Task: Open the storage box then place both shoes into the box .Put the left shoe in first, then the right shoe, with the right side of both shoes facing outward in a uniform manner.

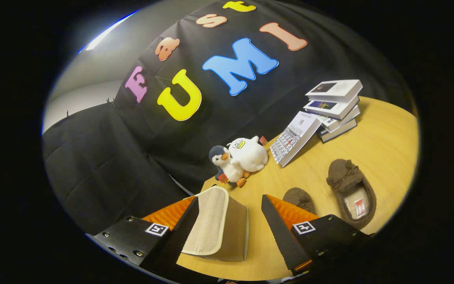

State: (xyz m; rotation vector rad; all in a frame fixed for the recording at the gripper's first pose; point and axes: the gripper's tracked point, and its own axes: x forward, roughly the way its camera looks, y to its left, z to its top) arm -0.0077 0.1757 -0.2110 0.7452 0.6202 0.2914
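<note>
Gripper (229,221) fingers spread wide w/ nothing pinched, the beige fabric storage box (219,225) w/ its cream-trimmed flap sitting btwn them against the left finger at the wooden table's (384,134) near edge, prob. lined up to get the flap open first. Just beyond the right finger lie two brown fuzzy slippers (351,191), side by side and handy for loading. Farther back, a plush penguin (227,163) and white plush duck (248,153) sit at the far edge beside a leaning stack of books (331,108), clear of the work.

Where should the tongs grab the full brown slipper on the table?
Probably the slipper's side wall at its open heel end, coming from above: one finger inside the opening, one outside. The tongs stand open, by the beige storage box.
</note>
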